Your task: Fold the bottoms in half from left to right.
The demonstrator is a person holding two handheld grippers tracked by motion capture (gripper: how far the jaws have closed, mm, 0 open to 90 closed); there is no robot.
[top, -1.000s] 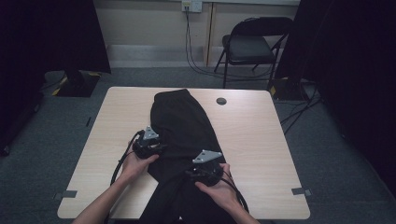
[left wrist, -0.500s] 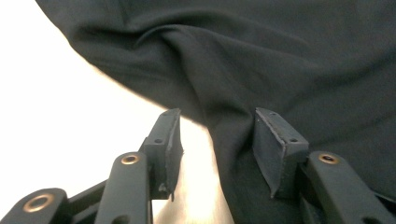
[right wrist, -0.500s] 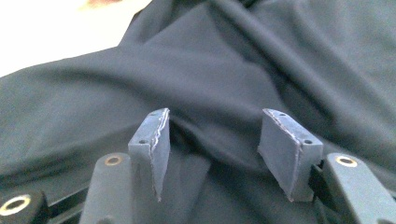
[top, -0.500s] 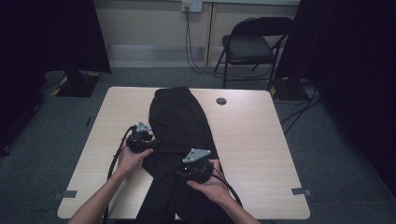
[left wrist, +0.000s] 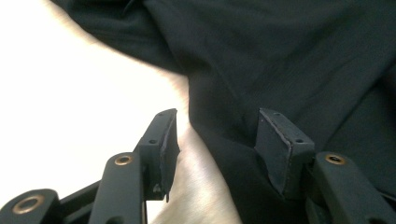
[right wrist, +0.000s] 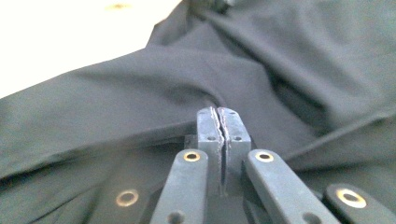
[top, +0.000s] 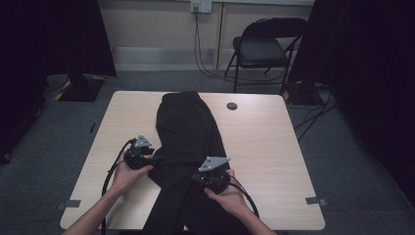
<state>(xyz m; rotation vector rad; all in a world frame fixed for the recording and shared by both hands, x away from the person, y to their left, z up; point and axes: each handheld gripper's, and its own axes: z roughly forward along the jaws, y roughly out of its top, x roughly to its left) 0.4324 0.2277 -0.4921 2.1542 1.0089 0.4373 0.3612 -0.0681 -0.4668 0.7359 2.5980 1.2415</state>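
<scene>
Black garment [top: 188,142] drapes wooden table [top: 264,147]; carpeted room, folding chair [top: 264,49].

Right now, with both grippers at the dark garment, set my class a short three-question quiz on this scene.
1. True or false: the left gripper has its jaws shut tight.
2. Which gripper's jaws are shut at a fold of the black garment? A) left B) right
3. What small dark round thing sits in the table top beyond the garment?

Key: 1. False; they stand apart over the garment's edge. 2. B. 3. A round cable hole, as far as the high view shows.
</scene>
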